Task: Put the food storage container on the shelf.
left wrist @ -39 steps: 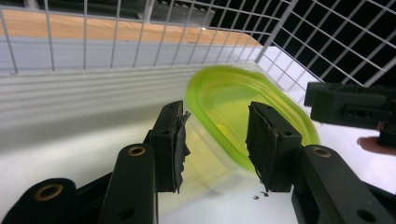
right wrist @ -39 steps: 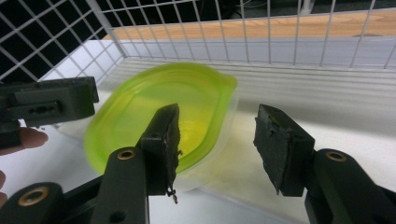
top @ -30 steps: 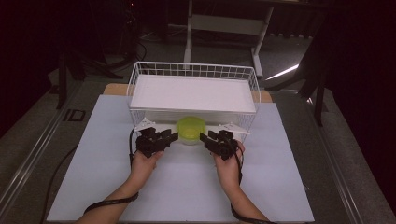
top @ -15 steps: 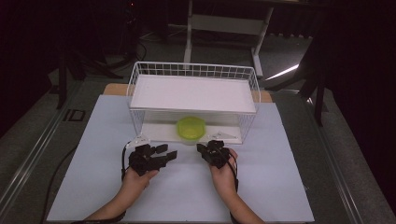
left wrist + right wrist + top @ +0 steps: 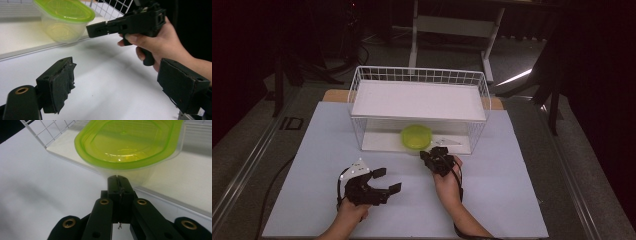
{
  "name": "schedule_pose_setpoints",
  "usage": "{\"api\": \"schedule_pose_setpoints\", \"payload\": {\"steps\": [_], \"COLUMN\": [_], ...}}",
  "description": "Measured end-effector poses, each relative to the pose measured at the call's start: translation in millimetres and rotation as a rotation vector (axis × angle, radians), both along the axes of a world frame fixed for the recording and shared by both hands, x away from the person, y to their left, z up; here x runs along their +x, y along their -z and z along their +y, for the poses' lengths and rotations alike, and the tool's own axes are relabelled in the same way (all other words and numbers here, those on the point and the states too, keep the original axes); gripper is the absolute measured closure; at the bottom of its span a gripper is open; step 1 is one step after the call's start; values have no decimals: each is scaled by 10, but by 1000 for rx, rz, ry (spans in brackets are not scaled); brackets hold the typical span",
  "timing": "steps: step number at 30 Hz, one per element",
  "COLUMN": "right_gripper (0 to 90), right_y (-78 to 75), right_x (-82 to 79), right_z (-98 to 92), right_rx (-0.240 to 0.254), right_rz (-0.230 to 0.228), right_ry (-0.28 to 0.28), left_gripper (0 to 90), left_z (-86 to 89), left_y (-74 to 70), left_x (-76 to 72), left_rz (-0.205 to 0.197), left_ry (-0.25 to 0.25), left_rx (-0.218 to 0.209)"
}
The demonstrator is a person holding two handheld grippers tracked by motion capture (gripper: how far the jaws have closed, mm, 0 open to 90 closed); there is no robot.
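Observation:
A clear tub with a lime-green lid stands on the bottom tray of a white wire rack, at its open front. My right gripper is just in front of the tub, jaws shut with nothing in them, tips pointing at the tub's wall a short gap away. In the right gripper view the shut tips sit below the lid's rim. My left gripper lies lower left on the mat; its jaws have just been opening and stand open and empty. Its camera sees the tub and the right gripper.
The rack has a white upper shelf over the tub. A pale mat covers the table around both hands. Dark floor and metal stand legs lie beyond the table.
Both hands have drawn back from the tub toward the near edge, the left one farther and to the left. The left jaws have opened; the right jaws have shut. The tub stayed in the rack.

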State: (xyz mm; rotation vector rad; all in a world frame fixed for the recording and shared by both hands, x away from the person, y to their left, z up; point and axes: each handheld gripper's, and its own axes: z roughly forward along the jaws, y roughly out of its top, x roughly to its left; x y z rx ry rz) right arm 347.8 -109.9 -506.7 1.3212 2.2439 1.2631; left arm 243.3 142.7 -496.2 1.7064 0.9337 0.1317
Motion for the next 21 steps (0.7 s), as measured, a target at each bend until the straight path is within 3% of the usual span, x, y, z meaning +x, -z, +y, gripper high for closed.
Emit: {"api": "schedule_pose_setpoints", "payload": {"steps": [3,5,7,11,16,21], "right_gripper": [899,899,899,898,897,895], "right_y": [4,11,16,22,56,81], "right_x": [34,50,64,121,222,311], "right_z": [23,49,85,131,142,164], "right_rx": [4,4,0,11,34,13], "right_rz": [9,7,5,16,33,40], "right_ry": [1,0,-2,7,33,45], "left_gripper": [137,71,21,21,21,21], "left_z": [25,34,50,77,163,207], "left_y": [30,42,68,78,78,56], "left_x": [-25,-21,-15,-13,4,2], "left_rz": [-23,-25,-52,-66,-77,-93], "left_ry": [-50,-54,-60,-90,-113,-126], "left_rx": [-29,-33,8,18,-22,-22]}}
